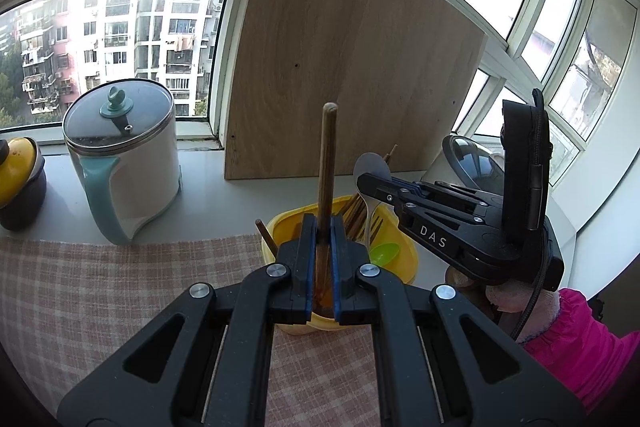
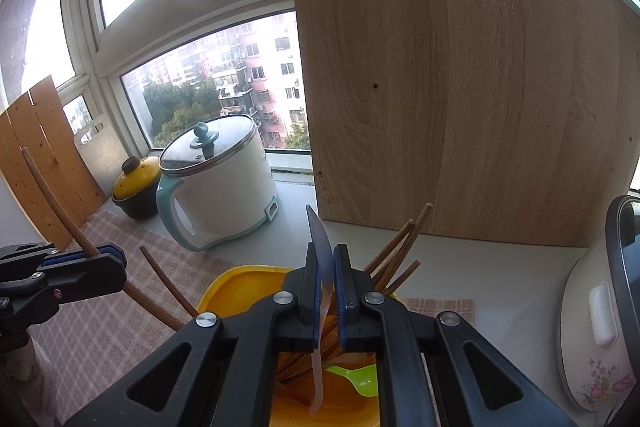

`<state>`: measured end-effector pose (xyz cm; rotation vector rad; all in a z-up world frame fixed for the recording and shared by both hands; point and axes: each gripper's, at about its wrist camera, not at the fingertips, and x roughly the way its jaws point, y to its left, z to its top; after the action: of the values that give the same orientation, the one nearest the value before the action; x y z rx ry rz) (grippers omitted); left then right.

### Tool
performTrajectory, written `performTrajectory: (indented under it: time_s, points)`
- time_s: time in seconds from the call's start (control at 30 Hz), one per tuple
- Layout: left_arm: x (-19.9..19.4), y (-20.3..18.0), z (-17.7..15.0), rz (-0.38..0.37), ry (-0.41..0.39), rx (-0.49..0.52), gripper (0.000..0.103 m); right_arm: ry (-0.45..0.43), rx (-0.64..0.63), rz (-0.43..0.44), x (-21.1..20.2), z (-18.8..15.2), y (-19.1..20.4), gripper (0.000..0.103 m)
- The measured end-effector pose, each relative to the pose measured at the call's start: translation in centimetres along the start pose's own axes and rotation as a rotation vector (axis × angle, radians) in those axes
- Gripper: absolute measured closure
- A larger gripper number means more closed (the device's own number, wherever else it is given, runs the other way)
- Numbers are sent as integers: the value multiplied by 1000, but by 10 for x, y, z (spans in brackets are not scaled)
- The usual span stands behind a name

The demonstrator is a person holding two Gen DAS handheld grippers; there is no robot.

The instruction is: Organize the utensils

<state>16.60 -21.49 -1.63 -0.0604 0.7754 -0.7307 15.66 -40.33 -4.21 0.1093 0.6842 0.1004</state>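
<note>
While your left gripper [image 1: 322,227] clamps a wooden chopstick [image 1: 327,163], your right gripper [image 2: 326,267] pinches a pale, seemingly plastic spoon [image 2: 320,251] over the yellow tub [image 2: 236,287] of chopsticks.

Yellow utensil tub [image 1: 400,251], pink-checked cloth [image 1: 120,287] (white-and-teal kettle [image 1: 128,163] behind).

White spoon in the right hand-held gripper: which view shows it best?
Left wrist view: the white spoon shows its bowl face-on above the right hand-held gripper. The right wrist view sees it only edge-on, a thin sliver between the pads, reaching into the yellow container.
</note>
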Motion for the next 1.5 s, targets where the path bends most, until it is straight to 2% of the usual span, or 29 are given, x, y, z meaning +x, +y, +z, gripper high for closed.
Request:
performTrajectory:
  time_s: [0.03,0.13,0.23,0.5,0.53,0.63,0.7,0.77,0.83,1.1,1.23,1.27,1.3,1.43,1.5]
  points:
    - [0,-1,-1,0,2,3,99,0,1,-2,-1,-1,0,97]
    - [-2,-4,-4,8,10,8,98,-8,15,-4,-8,-2,-2,79]
    - [-8,-4,-7,8,4,6,87,-15,19,-5,-18,-4,-1,78]
    - [-33,-7,-16,26,-26,17,87,-34,-26,-24,-52,-13,19,74]
    - [-37,-8,-18,30,-31,22,87,-37,-28,-22,-57,-14,22,71]
    - [-49,-11,-24,46,-39,40,86,-51,-35,-19,-69,-17,30,56]
    - [-57,-13,-29,62,-47,55,79,-62,-46,-23,-77,-19,36,49]
    - [-66,-14,-34,82,-60,66,66,-69,-51,-27,-84,-21,40,45]
    - [-73,-15,-39,99,-67,77,63,-75,-48,-26,-91,-24,43,35]
    - [-98,-17,-63,183,-86,101,29,-96,-80,-69,-114,-33,60,12]
    - [-108,-19,-71,214,-93,104,19,-99,-81,-89,-122,-39,66,9]
    - [-109,-19,-72,227,-92,106,16,-100,-80,-96,-123,-40,67,7]
    - [-110,-20,-73,240,-91,109,15,-105,-77,-103,-125,-41,68,0]
    - [-112,-22,-77,301,-95,127,5,-126,-78,-126,-132,-45,72,0]
    - [-113,-23,-79,332,-94,131,3,-131,-76,-134,-134,-46,72,0]
